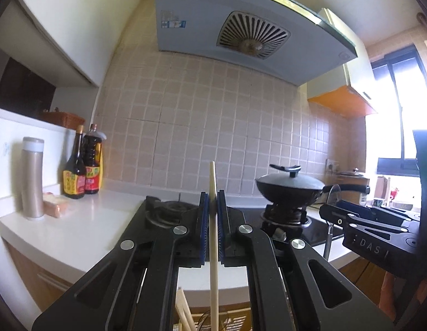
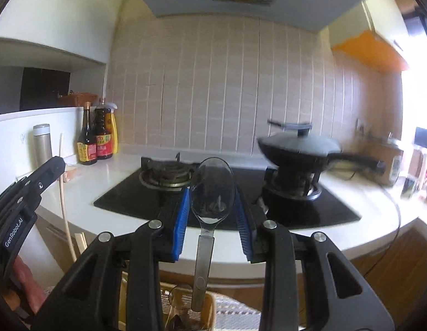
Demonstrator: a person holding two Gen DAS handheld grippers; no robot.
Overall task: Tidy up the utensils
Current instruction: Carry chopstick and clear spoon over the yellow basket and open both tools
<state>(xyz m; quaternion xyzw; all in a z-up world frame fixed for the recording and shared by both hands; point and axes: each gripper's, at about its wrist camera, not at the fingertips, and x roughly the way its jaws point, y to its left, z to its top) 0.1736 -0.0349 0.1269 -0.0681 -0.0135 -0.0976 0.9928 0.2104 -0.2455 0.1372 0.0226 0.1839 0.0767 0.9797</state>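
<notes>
My left gripper [image 1: 213, 201] is shut on a pale wooden chopstick [image 1: 213, 237] that stands upright between its blue pads; the chopstick's lower end reaches down to a wooden utensil holder [image 1: 235, 321] with more chopsticks [image 1: 183, 311] in it. My right gripper [image 2: 213, 193] has its blue pads close against the bowl of a steel spoon [image 2: 212, 193], whose handle hangs down into the wooden holder [image 2: 210, 307]. In the right wrist view the left gripper [image 2: 52, 169] and its chopstick [image 2: 64, 201] show at the left. In the left wrist view the right gripper [image 1: 328, 211] and the spoon [image 1: 332, 195] show at the right.
A black gas hob [image 2: 310, 212] lies in the white counter [image 1: 75, 226], with a lidded wok [image 2: 299, 144] on the right burner. Sauce bottles [image 1: 81, 171] and a steel flask [image 1: 32, 178] stand at the left. A range hood [image 1: 241, 27] hangs overhead.
</notes>
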